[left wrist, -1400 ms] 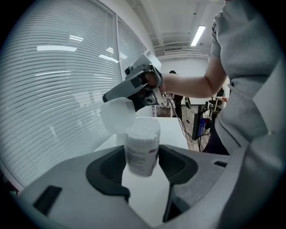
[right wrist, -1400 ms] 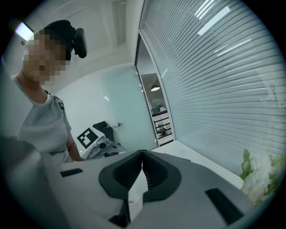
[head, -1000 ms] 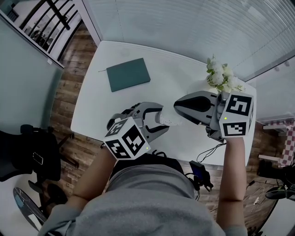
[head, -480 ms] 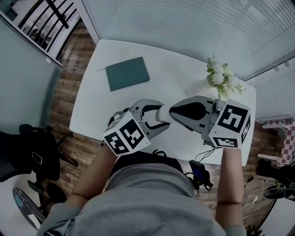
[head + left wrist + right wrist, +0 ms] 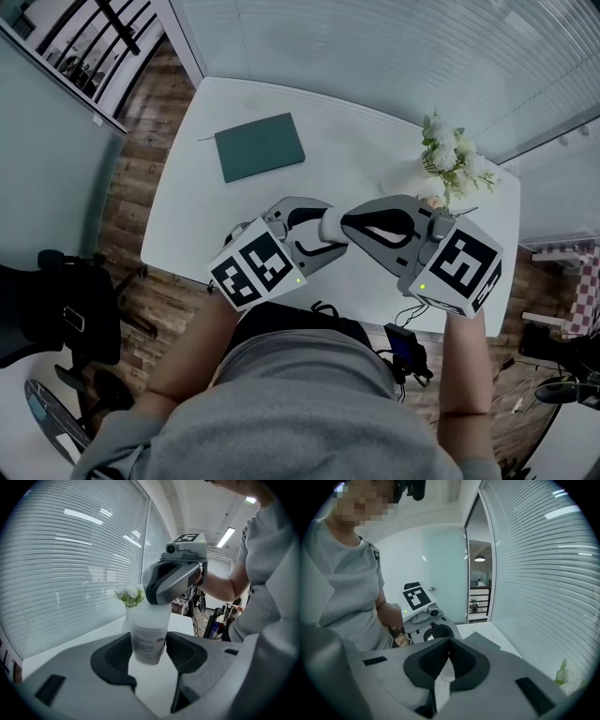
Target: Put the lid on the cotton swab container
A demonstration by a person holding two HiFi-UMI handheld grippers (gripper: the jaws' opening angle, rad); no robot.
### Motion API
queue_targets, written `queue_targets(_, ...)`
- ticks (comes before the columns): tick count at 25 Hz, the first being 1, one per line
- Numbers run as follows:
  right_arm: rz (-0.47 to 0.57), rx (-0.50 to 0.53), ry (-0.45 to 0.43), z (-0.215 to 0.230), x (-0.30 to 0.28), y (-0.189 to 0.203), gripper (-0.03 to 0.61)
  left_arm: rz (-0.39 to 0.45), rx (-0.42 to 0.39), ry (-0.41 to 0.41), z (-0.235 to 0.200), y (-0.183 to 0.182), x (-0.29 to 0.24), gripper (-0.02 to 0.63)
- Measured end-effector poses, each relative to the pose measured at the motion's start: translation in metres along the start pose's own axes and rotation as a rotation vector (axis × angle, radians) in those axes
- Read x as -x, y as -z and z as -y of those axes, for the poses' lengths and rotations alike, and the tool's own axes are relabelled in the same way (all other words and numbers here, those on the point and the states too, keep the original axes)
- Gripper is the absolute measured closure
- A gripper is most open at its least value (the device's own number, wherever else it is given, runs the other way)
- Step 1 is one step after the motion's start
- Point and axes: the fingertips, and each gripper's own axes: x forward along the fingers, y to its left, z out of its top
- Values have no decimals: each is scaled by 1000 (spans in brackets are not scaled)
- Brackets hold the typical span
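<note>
**White container gripped left, lid claw right at its mouth**

Translucent white plastic cotton swab container with a printed label [image 5: 149, 641] sits between the jaws of the left claw [image 5: 328, 231], whose pads press on its two sides with the jaws set wide. Its long axis runs close to upright in the left gripper view. Whether its base rests on the surface or hangs just above it, I cannot tell.

The right claw [image 5: 351, 221] comes in from the opposite side and covers the container's top, so the mouth itself is hidden. Its jaws are drawn nearly together, and a thin white piece, which I take to be the lid [image 5: 440, 684], shows pinched in the narrow gap. By my reading, seating the lid depends on bringing it square over the mouth, and the right hand is already there.

Both claws meet over the near edge of a white rectangular worktop [image 5: 356, 141]. A dark green notebook [image 5: 260, 147] and white flowers in a vase [image 5: 448, 159] stand well apart from them. Pale slatted blinds [image 5: 375, 47] and a wooden floor [image 5: 141, 122] lie around.
</note>
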Motion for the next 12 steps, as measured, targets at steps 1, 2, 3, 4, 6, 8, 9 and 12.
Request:
queue_targets(1,4,2,6,-1,0,0,556,3,6,-1,0,0,0,385)
queue_targets(2,2,8,13,-1,0,0,557,3,11,-2,0,0,0,387)
queue_targets(3,-11,17,20,-3,0,2,557,-1,15,-3,0,1,0,387)
queue_targets(4,-33,31,26,-4,-1,4,557,-8,16,-4,1,2,-1,387)
queue_targets(6,-59,54,39,-5,-2,7,557,-21,15,-8,0,4,-2,388)
queue_targets(8,-52,57,47,-4,-1,8,557,-24,13,-15,0,4,-3,388)
queue_targets(9,-47,54,50,-4,0,9,557,-26,11,-19,0,4,-3,388)
queue_targets(12,-39,42,61,-2,1,12,557,-39,4,-26,0,6,-4,388)
